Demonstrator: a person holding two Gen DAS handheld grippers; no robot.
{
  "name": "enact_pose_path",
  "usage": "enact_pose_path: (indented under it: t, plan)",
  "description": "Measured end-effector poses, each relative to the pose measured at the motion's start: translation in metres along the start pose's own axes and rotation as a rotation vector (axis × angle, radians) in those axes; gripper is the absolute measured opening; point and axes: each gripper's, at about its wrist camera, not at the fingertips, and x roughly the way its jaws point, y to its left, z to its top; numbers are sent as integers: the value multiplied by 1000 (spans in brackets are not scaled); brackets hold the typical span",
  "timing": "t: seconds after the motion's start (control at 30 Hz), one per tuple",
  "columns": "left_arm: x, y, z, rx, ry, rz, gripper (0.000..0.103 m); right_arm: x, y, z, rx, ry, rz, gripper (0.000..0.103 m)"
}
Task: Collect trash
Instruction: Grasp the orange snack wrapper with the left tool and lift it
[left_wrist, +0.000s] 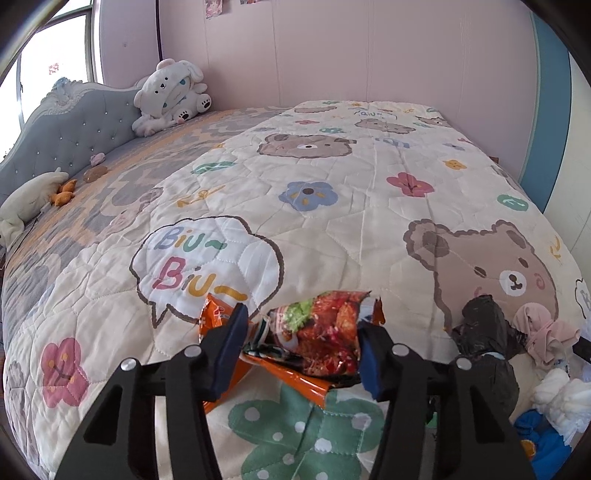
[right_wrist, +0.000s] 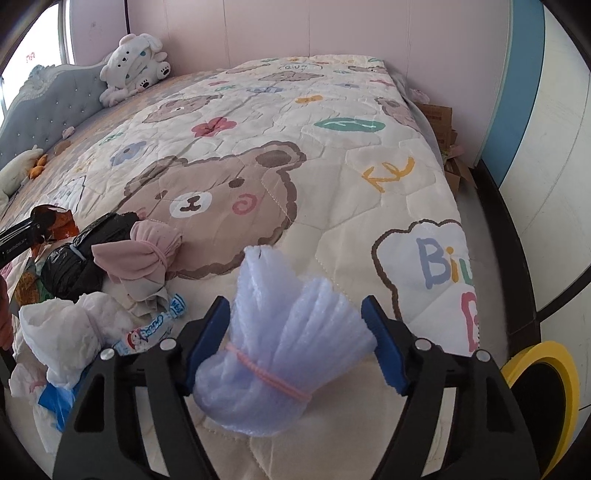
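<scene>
In the left wrist view my left gripper (left_wrist: 301, 350) is closed around a crumpled orange snack wrapper (left_wrist: 317, 339) with a food picture, both blue pads against it, on the bear-print quilt (left_wrist: 332, 206). In the right wrist view my right gripper (right_wrist: 295, 339) straddles a pale blue bubble-wrap bundle (right_wrist: 288, 332) tied with a pink band; the left pad touches it and the right pad is near its edge. A black bag bundle (right_wrist: 74, 258), a pink cloth bundle (right_wrist: 140, 254), white tissues (right_wrist: 66, 332) and a candy wrapper (right_wrist: 155, 328) lie to the left.
A yellow-rimmed bin (right_wrist: 543, 398) stands on the floor beside the bed's right edge. A white plush bear (left_wrist: 173, 96) leans on the grey headboard (left_wrist: 74, 122). Cardboard boxes (right_wrist: 443, 125) sit by the far wall. Small toys (left_wrist: 66, 192) lie near the pillows.
</scene>
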Motion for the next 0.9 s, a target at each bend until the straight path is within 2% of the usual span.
enact_pose_path:
  t: [0.1, 0.17, 0.37, 0.67, 0.9]
  plan:
    - [-1, -1, 1, 8, -13, 9, 46, 1, 2, -1, -10, 6, 5, 63]
    - [-3, -2, 2, 5, -17, 19, 44, 0, 2, -2, -17, -3, 11, 57]
    - [-14, 8, 8, -41, -28, 21, 42, -11, 0, 0, -24, -29, 30, 47]
    - [-45, 16, 17, -56, -63, 13, 41, -41, -8, 7, 19, -64, 91, 46]
    - [-81, 11, 21, -47, -79, -23, 41, -90, -19, 9, 46, -115, 120, 46]
